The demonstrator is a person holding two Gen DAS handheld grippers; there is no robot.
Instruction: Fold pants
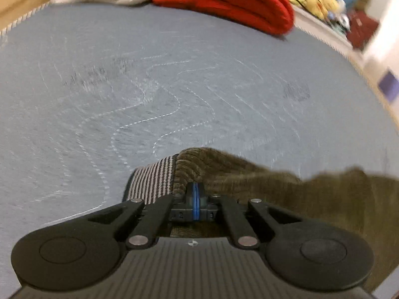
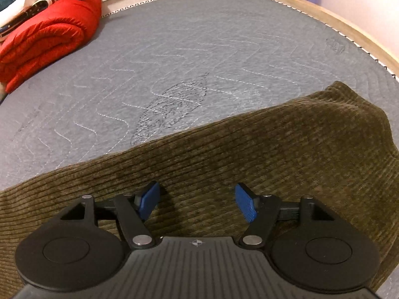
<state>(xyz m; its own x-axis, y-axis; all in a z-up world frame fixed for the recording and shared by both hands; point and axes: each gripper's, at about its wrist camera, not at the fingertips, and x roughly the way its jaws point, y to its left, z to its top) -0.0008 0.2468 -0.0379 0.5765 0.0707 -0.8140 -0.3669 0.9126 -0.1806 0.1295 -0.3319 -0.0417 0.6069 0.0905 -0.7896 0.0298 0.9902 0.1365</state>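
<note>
Jaws pinch ribbed olive pants [image 1: 249, 174].

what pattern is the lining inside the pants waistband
Thin grey and white stripes on the lining, against the olive corduroy pants. Best seen in the left wrist view.

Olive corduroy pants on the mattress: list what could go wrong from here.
1. Only the left hand-held gripper is shut on the pants; the right hand-held gripper hangs open above them, so a pull may drag them askew.
2. The left grip sits at the striped lining edge and could slip.
</note>
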